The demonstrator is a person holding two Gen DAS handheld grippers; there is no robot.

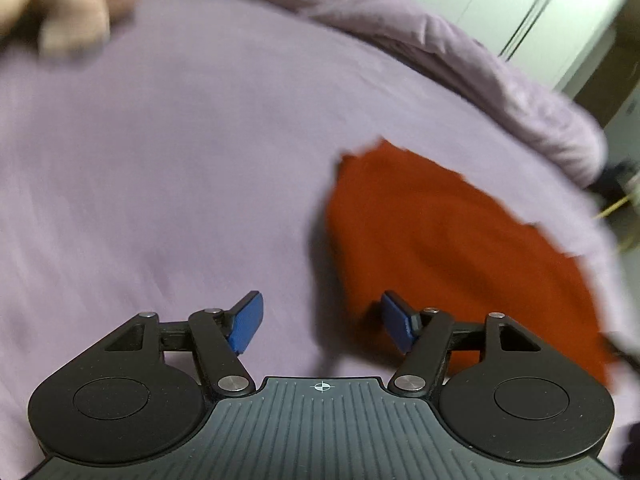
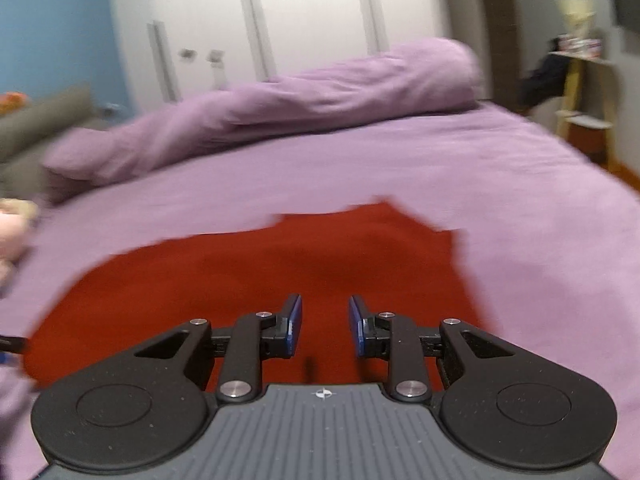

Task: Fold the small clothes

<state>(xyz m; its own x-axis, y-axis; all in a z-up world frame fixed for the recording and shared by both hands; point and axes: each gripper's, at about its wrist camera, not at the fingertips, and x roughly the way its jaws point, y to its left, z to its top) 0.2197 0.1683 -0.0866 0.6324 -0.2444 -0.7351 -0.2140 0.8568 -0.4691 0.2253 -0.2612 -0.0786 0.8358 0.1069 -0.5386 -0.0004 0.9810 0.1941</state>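
A red garment (image 2: 260, 280) lies spread flat on the purple sheet of the bed (image 2: 520, 200), with uneven, ragged-looking edges along its far side; both views are blurred, so its type cannot be determined. In the right wrist view the garment fills the lower centre, directly beneath and ahead of the right claw (image 2: 325, 326). That claw's blue pads (image 2: 295, 326) stand a narrow gap apart, with nothing between them; red cloth shows through the gap, and the pads are not pressing on it. In the left wrist view the garment (image 1: 460, 248) lies to the right of centre, and the left claw (image 1: 320, 322) hangs over the garment's near-left edge: one blue pad (image 1: 247, 322) is over bare sheet, the other over red cloth. Its jaws stand wide apart and hold nothing. A rumpled purple duvet (image 2: 300, 100) is heaped along the far side of the bed, well apart from the garment. White wardrobe doors (image 2: 312, 12) with long vertical handles stand behind it. A pale, blurred soft object (image 1: 76, 4) sits at the upper left of the left wrist view; it cannot be identified.
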